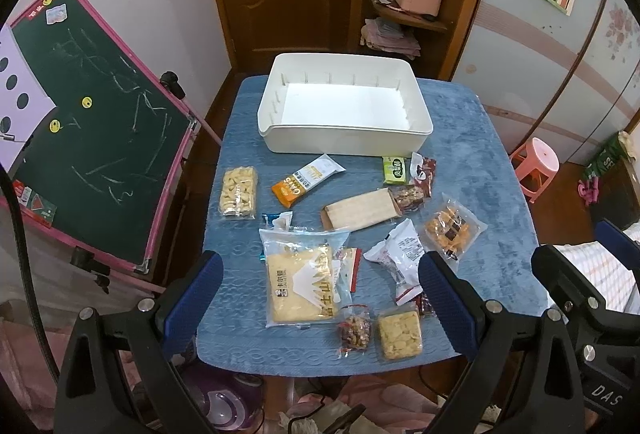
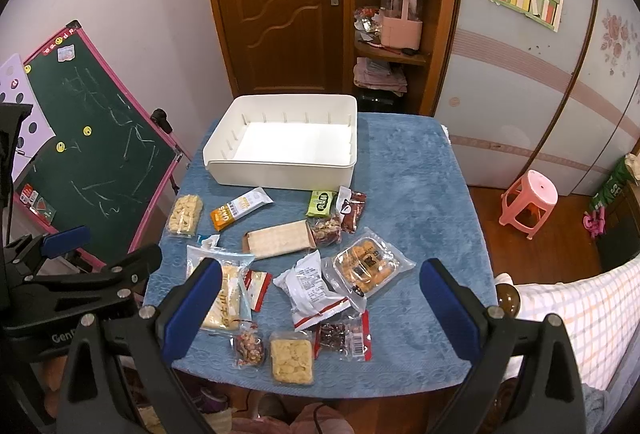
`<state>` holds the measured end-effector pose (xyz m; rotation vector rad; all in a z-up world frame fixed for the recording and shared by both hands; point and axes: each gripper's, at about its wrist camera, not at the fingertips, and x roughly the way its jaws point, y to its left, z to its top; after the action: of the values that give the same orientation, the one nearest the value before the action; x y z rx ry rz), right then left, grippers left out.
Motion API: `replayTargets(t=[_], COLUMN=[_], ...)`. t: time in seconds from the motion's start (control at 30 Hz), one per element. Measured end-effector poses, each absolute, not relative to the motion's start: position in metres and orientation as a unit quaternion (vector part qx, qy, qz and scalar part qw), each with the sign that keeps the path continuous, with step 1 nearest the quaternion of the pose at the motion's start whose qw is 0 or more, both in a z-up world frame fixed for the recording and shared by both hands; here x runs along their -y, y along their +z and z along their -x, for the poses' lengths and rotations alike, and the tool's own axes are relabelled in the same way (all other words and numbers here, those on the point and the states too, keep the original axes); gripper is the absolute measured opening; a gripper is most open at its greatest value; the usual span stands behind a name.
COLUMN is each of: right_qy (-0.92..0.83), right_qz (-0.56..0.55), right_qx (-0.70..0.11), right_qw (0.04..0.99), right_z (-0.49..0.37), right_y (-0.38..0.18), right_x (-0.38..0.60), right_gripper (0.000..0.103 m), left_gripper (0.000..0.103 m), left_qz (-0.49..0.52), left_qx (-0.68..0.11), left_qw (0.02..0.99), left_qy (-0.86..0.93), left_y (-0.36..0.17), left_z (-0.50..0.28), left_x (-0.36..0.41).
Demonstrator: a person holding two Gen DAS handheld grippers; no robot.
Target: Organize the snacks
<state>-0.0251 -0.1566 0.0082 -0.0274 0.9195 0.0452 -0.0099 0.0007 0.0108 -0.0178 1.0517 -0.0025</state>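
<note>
Hovering w/ both grippers over the near edge of the table in its blue textured cloth (image 1: 480,170), angled down. My left gripper (image 1: 320,298) has its blue-padded jaws spread wide, nothing between them but air; my right gripper (image 2: 320,306) is just as wide apart, also empty.

Nearest me: a small square clear pack of pale yellow crisp (image 2: 291,361), w/ a tiny clear bag of brown nut mix (image 2: 248,349) just left of it & a clear pack of dark red dried fruit (image 2: 340,338) just right. Next back, a large clear bag holding a yellow slab w/ white mountain print (image 1: 302,284) on the left side, a crumpled white wrapper w/ red trim (image 2: 310,288) mid, & a clear bag of orange-brown pastries (image 2: 366,266) to the right.

Mid-table lies a flat tan paper sleeve (image 1: 360,214). Beyond it: a clear pack of pale puffed pieces (image 1: 238,194) at left, an orange & white oat bar (image 1: 306,180), a small green packet (image 1: 394,170).

Farthest, touching none of the snacks, sits a white rectangular plastic bin w/ slotted inner walls (image 1: 420,138); inside only its white floor shows.
</note>
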Motion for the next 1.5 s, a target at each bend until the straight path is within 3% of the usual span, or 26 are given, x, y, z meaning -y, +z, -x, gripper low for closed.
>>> replayTargets(t=[0.77,1.07,1.3,1.5], right_qy=[0.016,0.007,0.002,-0.014], right_qz=[0.011,0.018,0.027,0.045], right_qx=[-0.455,-0.406,-0.455,-0.507], right_qw=[0.89,0.914,0.89,0.861], right_z=[0.026,0.024,0.016,0.005], right_y=[0.006,-0.003,-0.029,-0.07], right_x=[0.158,0.16,0.163,0.176], right_gripper=[0.1,0.1,0.1,0.091], left_gripper=[0.098,0.098,0.098,0.098], left_qz=[0.005,0.0,0.003,0.019], left_qx=[-0.502,-0.519,-0.549,-0.578], left_qw=[0.865,0.855,0.836,0.816], left_qy=[0.004,0.004,0.001,0.021], left_y=[0.014,-0.003,-0.028,-0.066], left_z=[0.014,0.015,0.004,-0.013], left_x=[-0.01,-0.003,-0.004,-0.021])
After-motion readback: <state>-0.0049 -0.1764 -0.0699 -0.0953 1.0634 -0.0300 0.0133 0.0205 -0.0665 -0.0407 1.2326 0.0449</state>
